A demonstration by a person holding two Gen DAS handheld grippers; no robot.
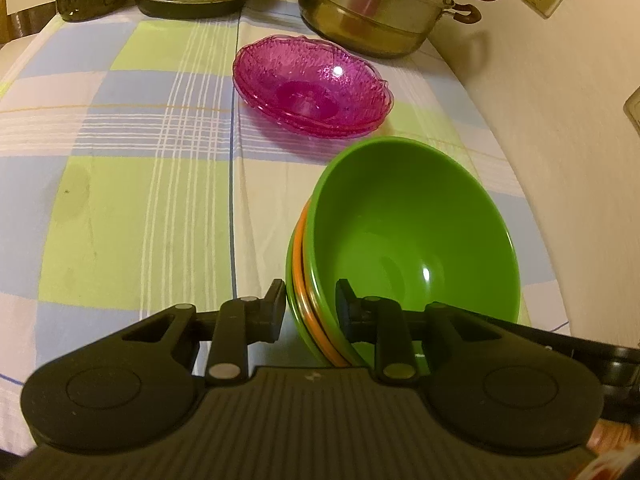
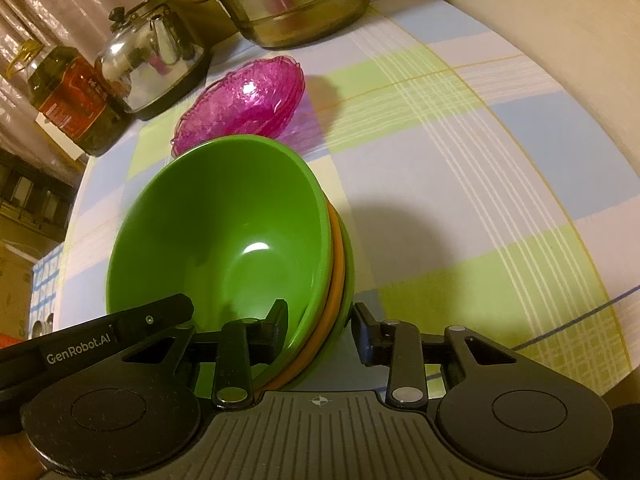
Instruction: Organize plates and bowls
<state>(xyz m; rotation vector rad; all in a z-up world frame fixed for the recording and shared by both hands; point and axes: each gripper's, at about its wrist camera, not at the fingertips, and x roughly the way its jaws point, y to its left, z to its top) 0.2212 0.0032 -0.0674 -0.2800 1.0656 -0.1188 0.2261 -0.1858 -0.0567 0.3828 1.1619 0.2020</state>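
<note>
Left gripper [image 1: 310,310] straddles the near rim of the nested stack of glossy plastic bowls [image 1: 412,240]: green on top, an orange rim showing under it, green again at the bottom. One pad sits outside the stack wall, the other inside the top bowl; jaws narrow and look clamped on the rims.

Right gripper [image 2: 320,330] straddles the stack [image 2: 224,236] from the other side. Inner pad is inside the top bowl; outer pad stands just off the outermost rim with a sliver of gap, so jaws are part open and not yet pinching, as far as I can tell.

Stack sits on the pastel checked tablecloth [image 1: 120,200], tilted toward the grippers. Beyond it and apart from it, a stack of translucent pink scalloped glass dishes [image 1: 312,86].

Far edge: stainless two-tier steamer pot [image 1: 380,8], steel kettle [image 2: 152,64], dark oil bottle with red label [image 2: 68,100].

Step in hand, my read: securing the bowl stack two-handed. Do it well: finish closing the right jaws so all rims are caught, keep both grips level, and lift evenly so the nested bowls don't slide apart.
</note>
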